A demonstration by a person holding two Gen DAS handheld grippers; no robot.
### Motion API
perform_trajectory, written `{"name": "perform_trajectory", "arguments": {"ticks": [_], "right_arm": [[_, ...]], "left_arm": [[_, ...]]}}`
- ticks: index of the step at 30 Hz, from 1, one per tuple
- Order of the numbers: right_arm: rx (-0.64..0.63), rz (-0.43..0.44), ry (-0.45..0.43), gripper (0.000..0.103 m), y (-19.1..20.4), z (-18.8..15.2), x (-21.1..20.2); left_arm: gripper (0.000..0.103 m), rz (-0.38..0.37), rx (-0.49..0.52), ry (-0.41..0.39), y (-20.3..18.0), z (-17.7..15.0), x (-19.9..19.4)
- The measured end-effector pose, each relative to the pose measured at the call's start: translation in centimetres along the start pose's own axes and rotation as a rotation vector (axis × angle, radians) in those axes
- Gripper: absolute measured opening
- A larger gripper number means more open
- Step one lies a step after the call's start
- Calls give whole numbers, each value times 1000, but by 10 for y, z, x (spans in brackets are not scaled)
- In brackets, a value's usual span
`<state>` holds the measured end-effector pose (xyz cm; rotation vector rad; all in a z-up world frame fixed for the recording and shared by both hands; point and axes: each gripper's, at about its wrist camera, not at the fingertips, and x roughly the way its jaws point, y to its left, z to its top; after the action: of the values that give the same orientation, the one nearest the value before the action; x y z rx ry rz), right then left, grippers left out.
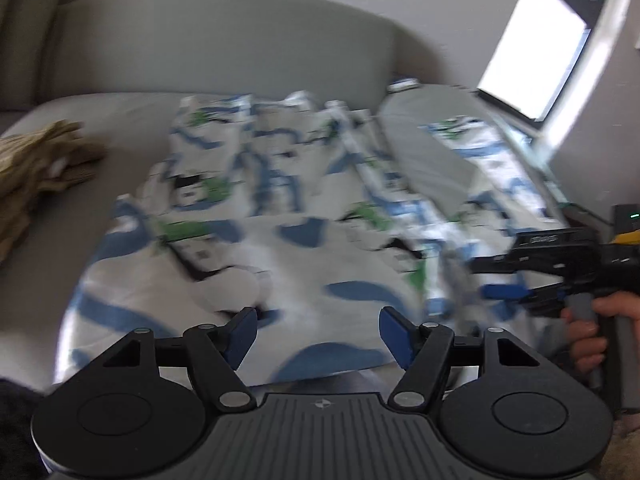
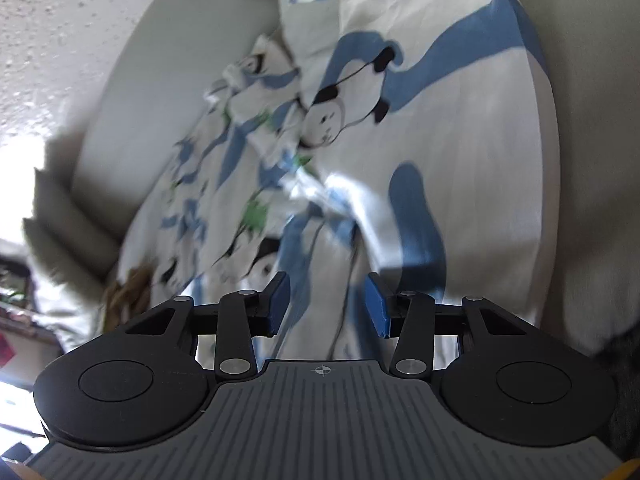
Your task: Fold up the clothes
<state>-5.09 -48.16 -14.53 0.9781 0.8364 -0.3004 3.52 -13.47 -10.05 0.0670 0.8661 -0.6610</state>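
Observation:
A white garment [image 1: 280, 208] printed with blue shapes, green patches and pandas lies spread on the grey sofa seat [image 1: 120, 120]. A grey panel [image 1: 424, 148] lies across its right part. My left gripper [image 1: 320, 332] hovers over the garment's near edge, open, with nothing between its blue pads. My right gripper [image 1: 496, 276], held by a hand [image 1: 588, 332], reaches in from the right toward a raised fold of the cloth. In the right wrist view the right gripper [image 2: 326, 304] stands partly open just above the garment [image 2: 460, 140]. Its pads press on nothing that I can see.
A crumpled olive-tan garment [image 1: 36, 168] lies at the left of the seat. The curved sofa backrest [image 1: 200, 40] rises behind, under a textured wall. A bright window [image 1: 536, 48] is at the right. A brown item [image 2: 128, 288] shows beside the cloth's edge.

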Motion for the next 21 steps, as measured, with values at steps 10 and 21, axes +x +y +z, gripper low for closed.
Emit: {"name": "perform_trajectory", "arguments": {"ticks": [10,21], "right_arm": [[-355,-188,-154,0,47,1,28],[-290,-175,-240,42,40,24,-22]], "left_arm": [[53,179,-8,95,33,-13,31],[51,195,17,111,29,-5,22]]}}
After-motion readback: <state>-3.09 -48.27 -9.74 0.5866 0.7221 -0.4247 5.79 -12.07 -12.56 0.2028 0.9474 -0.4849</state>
